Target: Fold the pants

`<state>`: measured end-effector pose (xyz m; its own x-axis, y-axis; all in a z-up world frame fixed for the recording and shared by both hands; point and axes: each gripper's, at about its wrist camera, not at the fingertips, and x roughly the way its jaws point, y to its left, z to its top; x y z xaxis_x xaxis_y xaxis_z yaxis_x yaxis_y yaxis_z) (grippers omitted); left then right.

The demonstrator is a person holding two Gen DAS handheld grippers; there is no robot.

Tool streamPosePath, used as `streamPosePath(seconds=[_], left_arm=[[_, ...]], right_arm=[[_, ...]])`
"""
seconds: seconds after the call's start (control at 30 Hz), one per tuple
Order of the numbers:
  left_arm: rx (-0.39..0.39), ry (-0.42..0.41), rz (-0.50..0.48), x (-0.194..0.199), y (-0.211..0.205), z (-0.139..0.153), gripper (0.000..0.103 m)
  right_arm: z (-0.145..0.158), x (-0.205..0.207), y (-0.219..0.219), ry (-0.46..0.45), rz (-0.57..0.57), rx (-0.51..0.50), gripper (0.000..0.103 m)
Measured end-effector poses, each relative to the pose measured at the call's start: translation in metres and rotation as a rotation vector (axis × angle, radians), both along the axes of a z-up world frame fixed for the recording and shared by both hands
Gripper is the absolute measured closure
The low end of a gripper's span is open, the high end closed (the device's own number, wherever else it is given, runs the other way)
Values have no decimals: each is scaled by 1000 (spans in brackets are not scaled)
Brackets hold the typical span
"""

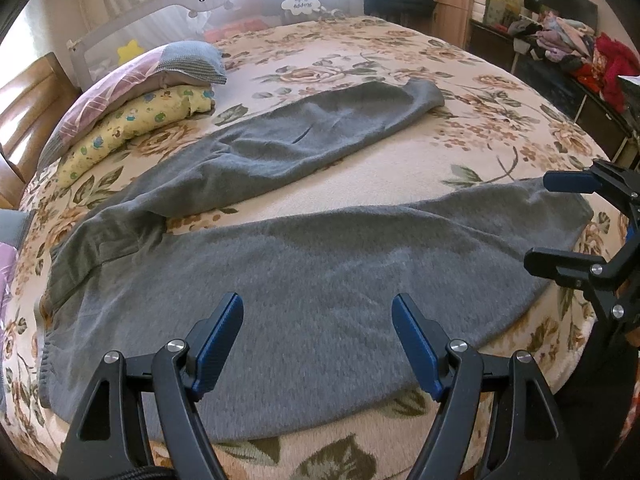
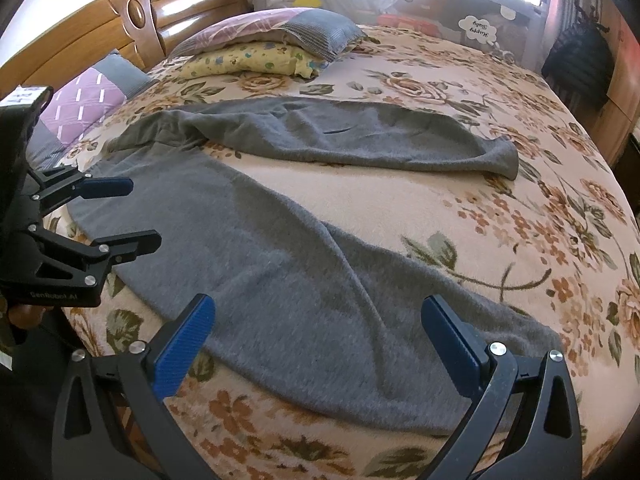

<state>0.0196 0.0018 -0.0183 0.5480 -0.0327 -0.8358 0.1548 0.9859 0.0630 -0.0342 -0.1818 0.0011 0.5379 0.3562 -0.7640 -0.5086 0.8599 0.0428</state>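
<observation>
Grey fleecy pants (image 1: pixel 312 264) lie spread flat on a bed covered by a cream blanket printed with brown roses and green leaves (image 1: pixel 360 52). The two legs are splayed apart in a V. In the left wrist view the near leg runs from the waistband at the left edge towards its cuff at the right, while the far leg (image 1: pixel 320 132) angles away to end near the middle of the bed. A strip of bare blanket shows between them.

The left gripper (image 1: pixel 318 344) hangs above the near leg's lower edge, its blue-padded fingers (image 1: pixel 218 344) spread wide with nothing between them. The right gripper (image 2: pixel 318 340) hovers over the cuff end of the same leg (image 2: pixel 320 280), likewise released and holding nothing; whether its fingertips brush the cloth is hard to tell from this angle. Each tool shows in the other's camera: the right one (image 1: pixel 568 224) at the far right of the left view, just beside the cuff, and the left one (image 2: pixel 124 212) at the left of the right view.

At the far left of the bed a striped pink-and-grey pillow (image 1: pixel 132 80) rests on a yellow cartoon-print pillow (image 1: pixel 136 124), near a wooden headboard (image 2: pixel 120 20). A grey mesh bed rail (image 1: pixel 224 0) stands along the far side.
</observation>
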Motion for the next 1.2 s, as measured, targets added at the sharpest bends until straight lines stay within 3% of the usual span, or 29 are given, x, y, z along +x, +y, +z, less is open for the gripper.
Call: streamPosePath(seconds=[0.33,0.63,0.73,1.0,1.2], left_arm=[[-18,42,-30,28,-1,-8,26],[-20,54,-73,72,-1,-14,26],[-35,63,-87,97,1,-16,26],[39,23,-140,174,-6,-16,26],[58,33,-189,249,-13,-26,26]], right_arm=[[-4,42,-19,127,-49,-21,0],[-5,104,-51,161,-133,83,0],[-3,133,-62,172,-163,116,0],[1,222,-96,186,-265,171,0],[-5,289,-118,196,-324,111,0]])
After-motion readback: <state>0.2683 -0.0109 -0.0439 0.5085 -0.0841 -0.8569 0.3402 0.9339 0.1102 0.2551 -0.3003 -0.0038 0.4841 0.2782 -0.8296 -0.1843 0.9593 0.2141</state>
